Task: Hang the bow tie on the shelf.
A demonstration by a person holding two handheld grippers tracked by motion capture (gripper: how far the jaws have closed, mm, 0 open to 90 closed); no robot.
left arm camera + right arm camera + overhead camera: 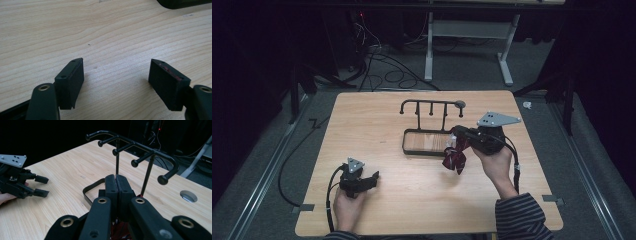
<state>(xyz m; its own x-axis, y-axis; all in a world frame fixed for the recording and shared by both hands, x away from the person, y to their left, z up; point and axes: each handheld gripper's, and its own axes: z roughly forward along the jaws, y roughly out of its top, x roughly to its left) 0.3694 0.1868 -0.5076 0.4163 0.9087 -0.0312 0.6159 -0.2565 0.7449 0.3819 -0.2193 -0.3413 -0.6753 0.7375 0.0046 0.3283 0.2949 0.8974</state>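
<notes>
A dark red patterned cloth piece [455, 160] with a bit of white hangs from my right gripper [458, 132], which is shut on its top end just above the right end of the rack's tray. In the right gripper view the jaws [116, 181] are pressed together and a sliver of the red cloth [120, 227] shows below them. The black hook rack [432, 107] stands at mid-table; its row of knobbed pegs [140, 147] rises right behind my right jaws. My left gripper [374, 179] rests on the table at the front left, open and empty, jaws wide apart [116, 75].
The rack's black tray rim [404, 142] frames a wooden base. A round grey grommet [460, 104] sits in the tabletop behind the rack. Cables and a white table frame [472, 30] lie on the floor beyond the far edge.
</notes>
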